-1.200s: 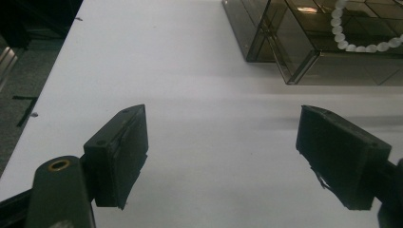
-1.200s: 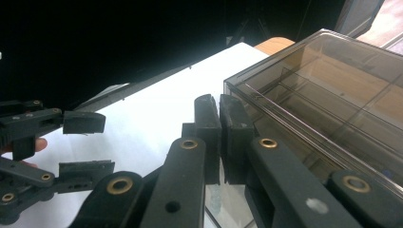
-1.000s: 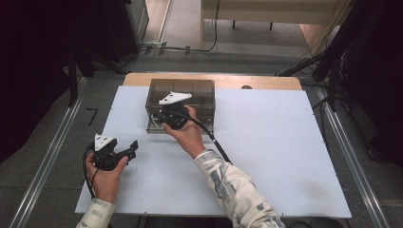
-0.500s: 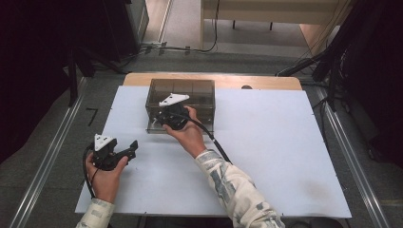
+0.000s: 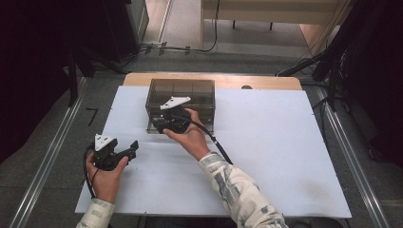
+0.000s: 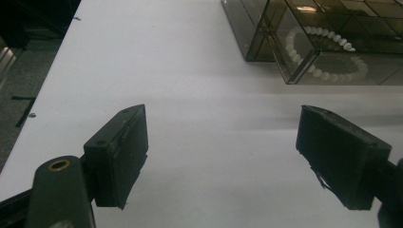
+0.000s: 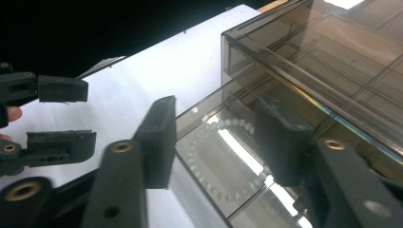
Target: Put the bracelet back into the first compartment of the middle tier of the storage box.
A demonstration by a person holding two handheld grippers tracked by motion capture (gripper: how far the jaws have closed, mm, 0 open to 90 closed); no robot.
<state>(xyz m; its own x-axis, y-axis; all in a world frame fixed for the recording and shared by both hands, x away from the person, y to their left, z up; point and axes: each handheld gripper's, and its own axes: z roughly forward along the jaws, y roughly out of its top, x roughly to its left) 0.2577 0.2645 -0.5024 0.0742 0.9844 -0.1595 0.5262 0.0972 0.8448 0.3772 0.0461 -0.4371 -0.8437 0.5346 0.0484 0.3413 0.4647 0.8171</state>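
My right gripper [image 5: 164, 124] sits at the front of the smoky clear box [image 5: 190, 92], which stands at the far middle of the white mat [image 5: 285, 156]. Its jaws have just been opening and now stand partly apart, one on each side of the front wall of a drawer [image 7: 223, 190] that is pulled a little way out of the box. As far as I can see in the right gripper view, the pads do not press on that wall. Inside the drawer lies a white bead bracelet [image 7: 209, 161], curled in a ring on the drawer floor (I can also make it out through the tinted wall in the left gripper view [image 6: 328, 57]).

My left gripper [image 5: 121, 153] rests low over the mat near its left front part, well apart from the box, pointing towards it. Its jaws stand wide with only bare mat between them; nothing is held. The wooden table edge [image 5: 266, 81] shows beyond the mat
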